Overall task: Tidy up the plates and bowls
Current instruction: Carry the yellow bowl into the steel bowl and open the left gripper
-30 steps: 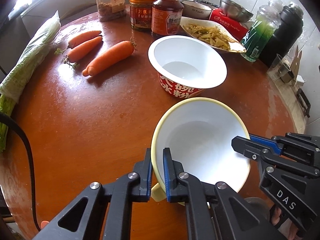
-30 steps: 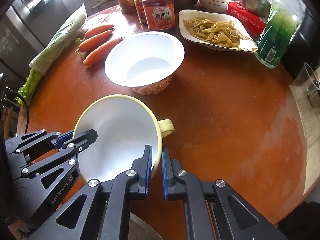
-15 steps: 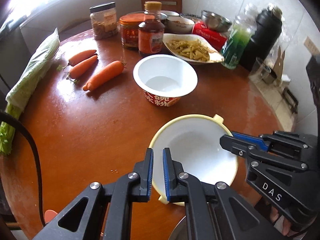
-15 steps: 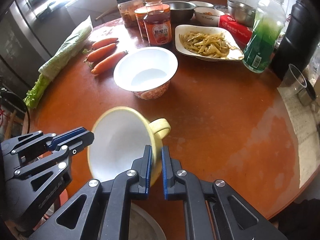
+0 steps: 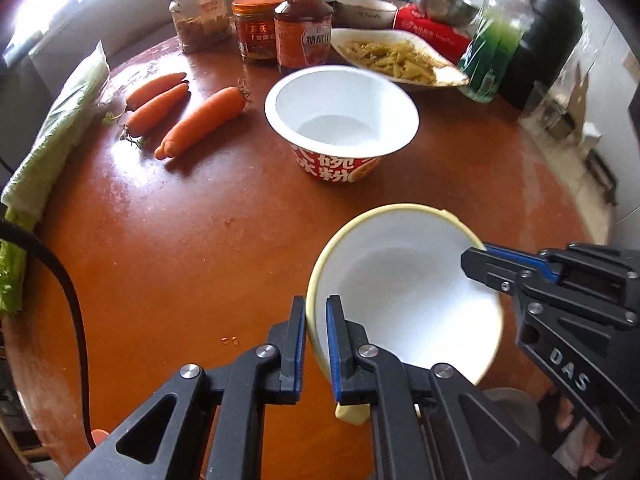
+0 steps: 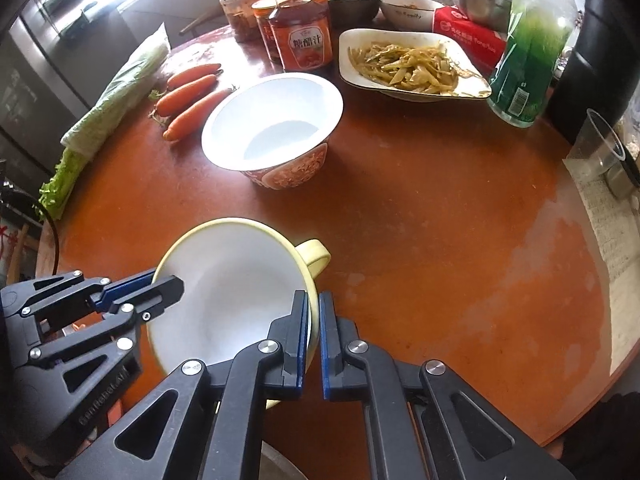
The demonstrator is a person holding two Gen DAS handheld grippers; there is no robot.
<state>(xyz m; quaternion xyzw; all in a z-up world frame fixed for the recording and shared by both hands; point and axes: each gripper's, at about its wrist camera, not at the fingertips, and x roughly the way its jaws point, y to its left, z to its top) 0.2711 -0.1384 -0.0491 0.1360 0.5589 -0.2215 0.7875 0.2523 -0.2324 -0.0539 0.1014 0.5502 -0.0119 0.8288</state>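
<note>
yellow bowl [image 5: 404,292] | both tools clamp rim | near paper bowl [image 5: 340,120]

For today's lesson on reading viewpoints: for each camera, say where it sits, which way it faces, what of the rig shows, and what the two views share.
Left wrist: on the left gripper, facing across the round reddish-brown table; its fingers pinch the yellow-rimmed white bowl, with the right gripper at right.
Right wrist: on the right gripper, facing the same way; its fingers pinch the bowl's opposite rim, left gripper at left.
Shared: the bowl, the red-patterned white noodle cup, three orange carrots.
</note>
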